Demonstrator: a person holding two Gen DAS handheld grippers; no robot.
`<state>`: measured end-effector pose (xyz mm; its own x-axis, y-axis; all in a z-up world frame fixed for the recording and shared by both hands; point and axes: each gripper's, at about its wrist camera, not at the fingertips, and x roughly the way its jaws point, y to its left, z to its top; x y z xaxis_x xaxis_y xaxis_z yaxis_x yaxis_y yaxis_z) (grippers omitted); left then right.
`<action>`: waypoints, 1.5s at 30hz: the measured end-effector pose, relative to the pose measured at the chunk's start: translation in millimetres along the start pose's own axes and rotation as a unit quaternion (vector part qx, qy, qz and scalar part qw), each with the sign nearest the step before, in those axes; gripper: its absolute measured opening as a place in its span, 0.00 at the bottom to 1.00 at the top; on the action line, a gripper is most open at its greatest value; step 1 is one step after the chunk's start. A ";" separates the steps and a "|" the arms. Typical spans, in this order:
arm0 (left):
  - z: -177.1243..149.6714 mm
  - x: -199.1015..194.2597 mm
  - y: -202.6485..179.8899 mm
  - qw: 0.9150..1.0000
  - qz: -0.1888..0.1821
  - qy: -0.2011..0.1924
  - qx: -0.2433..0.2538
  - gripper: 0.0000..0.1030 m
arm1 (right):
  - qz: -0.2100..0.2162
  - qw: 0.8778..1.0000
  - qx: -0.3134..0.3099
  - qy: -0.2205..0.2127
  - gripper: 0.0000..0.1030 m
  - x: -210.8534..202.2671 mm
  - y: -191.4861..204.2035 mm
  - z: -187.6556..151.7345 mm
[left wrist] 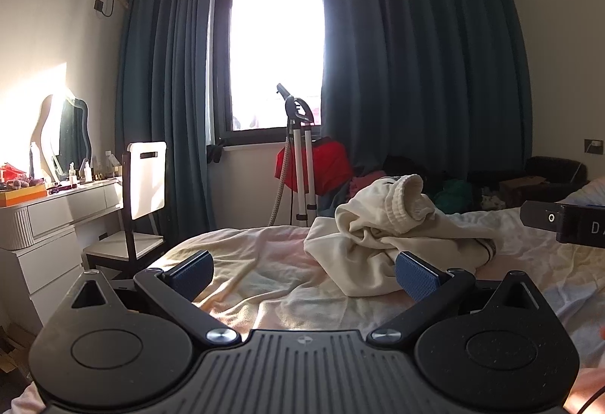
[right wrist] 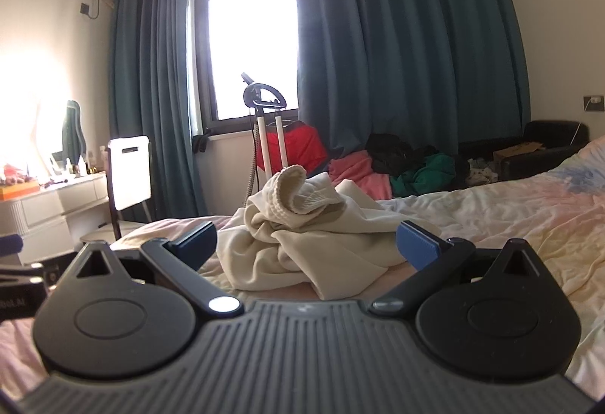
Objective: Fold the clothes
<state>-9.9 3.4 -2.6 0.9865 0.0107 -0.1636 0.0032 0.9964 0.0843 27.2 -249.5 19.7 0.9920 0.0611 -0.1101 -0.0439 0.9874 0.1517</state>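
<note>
On the bed, a cream garment is lying crumpled, nothing folded yet. Facing the garment, the right hand-held gripper is gaping wide and holding nothing; left of the garment, the left hand-held gripper is likewise spread, empty.

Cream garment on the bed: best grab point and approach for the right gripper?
Take the cream garment by its ribbed cuff, which sticks up from the crumpled heap as a free edge. Come from the near side, straight ahead: the right gripper already faces it with jaws wide open. The lower folds look bunched and layered.
</note>
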 end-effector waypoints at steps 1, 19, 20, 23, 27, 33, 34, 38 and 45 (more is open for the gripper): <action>-0.3 -0.3 1.1 1.000 0.000 0.000 -0.002 1.00 | -0.001 1.000 -0.002 0.002 1.00 -0.2 1.5 0.8; -15.8 7.8 -2.3 1.000 0.001 0.016 0.000 1.00 | -0.021 1.000 -0.005 -0.001 0.48 19.8 10.3 35.9; -18.7 10.5 -4.4 1.000 -0.003 0.020 0.002 1.00 | -0.026 1.000 -0.002 -0.003 0.44 23.2 8.2 41.7; -29.8 25.6 -10.9 0.998 -0.029 0.049 -0.014 1.00 | -0.027 0.998 0.049 -0.002 0.37 30.6 -10.3 50.7; -43.9 56.6 -30.8 0.996 -0.038 0.079 -0.021 1.00 | -0.047 0.991 0.122 0.010 0.36 30.3 -41.6 33.5; -31.8 128.3 -62.6 0.994 -0.053 0.085 -0.033 1.00 | -0.056 0.988 0.124 0.076 0.29 41.4 -62.4 8.7; -25.5 143.8 -71.2 0.995 -0.057 0.079 -0.032 1.00 | -0.058 0.987 0.128 0.075 0.29 42.8 -64.8 8.3; 6.2 216.7 -110.5 0.995 -0.065 0.070 -0.041 1.00 | -0.068 0.984 0.149 0.071 0.29 49.8 -77.7 5.4; 45.8 337.1 -164.7 0.992 -0.038 0.095 -0.074 0.91 | -0.089 0.974 0.180 0.102 0.30 82.2 -107.8 -16.0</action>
<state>329.6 -161.0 -26.6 0.9353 -0.0633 -0.3482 0.0381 0.9962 -0.0787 111.6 -348.6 -21.4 0.9344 -0.0424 -0.3538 0.2074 0.8720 0.4434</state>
